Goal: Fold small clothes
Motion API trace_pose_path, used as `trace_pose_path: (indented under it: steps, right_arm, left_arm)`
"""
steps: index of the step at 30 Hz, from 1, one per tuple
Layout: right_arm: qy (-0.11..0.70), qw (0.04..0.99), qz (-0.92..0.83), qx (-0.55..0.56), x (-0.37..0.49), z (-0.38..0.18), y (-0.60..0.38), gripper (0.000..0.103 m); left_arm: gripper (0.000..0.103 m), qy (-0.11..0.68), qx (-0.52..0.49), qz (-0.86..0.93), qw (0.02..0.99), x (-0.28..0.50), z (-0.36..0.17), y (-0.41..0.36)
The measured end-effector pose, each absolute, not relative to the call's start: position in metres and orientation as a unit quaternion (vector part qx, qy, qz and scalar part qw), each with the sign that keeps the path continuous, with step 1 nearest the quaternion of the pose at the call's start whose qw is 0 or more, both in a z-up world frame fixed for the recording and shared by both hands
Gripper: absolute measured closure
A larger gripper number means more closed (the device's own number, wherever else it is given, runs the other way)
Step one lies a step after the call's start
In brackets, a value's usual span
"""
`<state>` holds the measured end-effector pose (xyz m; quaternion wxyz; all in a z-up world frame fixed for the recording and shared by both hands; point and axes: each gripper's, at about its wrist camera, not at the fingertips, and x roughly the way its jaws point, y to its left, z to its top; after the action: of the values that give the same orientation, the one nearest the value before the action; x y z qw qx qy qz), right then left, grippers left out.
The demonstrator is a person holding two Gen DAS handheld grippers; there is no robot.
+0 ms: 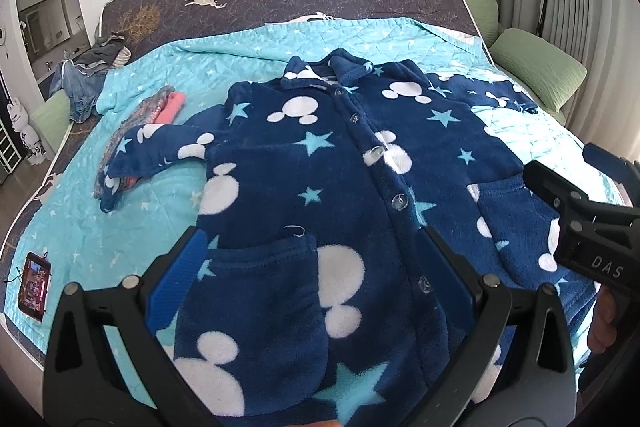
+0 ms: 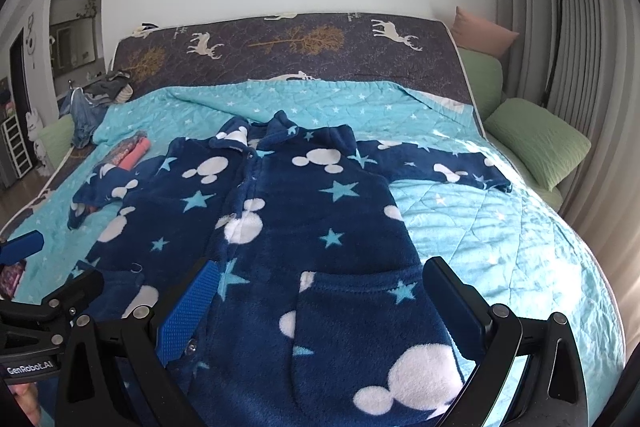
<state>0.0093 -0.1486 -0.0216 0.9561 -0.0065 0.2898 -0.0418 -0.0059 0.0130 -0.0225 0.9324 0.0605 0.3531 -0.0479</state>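
Note:
A navy fleece child's jacket (image 1: pixel 320 171) with white mouse heads and light blue stars lies flat, buttoned, on the turquoise quilt (image 1: pixel 160 187). Its sleeves spread to both sides. My left gripper (image 1: pixel 312 259) is open above the jacket's lower left pocket, its jaws apart over the hem. My right gripper (image 2: pixel 320 291) is open above the jacket (image 2: pixel 288 211) near the lower right pocket. It also shows at the right edge of the left wrist view (image 1: pixel 576 211). Neither gripper holds cloth.
A folded pink and patterned garment (image 1: pixel 160 107) lies at the quilt's left, partly under the left sleeve. A phone (image 1: pixel 34 285) lies at the left bed edge. Jeans and clothes (image 1: pixel 88 75) pile at the far left corner. Green pillows (image 1: pixel 536 67) line the right side.

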Motion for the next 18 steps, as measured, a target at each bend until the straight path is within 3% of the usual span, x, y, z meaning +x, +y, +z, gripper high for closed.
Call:
trace_pose_path:
  steps: [18]
  right_arm:
    - [0.288,0.957,-0.033,-0.002,0.0151,-0.0177,-0.1459,0.000]
  left_arm:
    - [0.000,0.346,0.042,-0.075,0.934,-0.0070,-0.0187,0.0164]
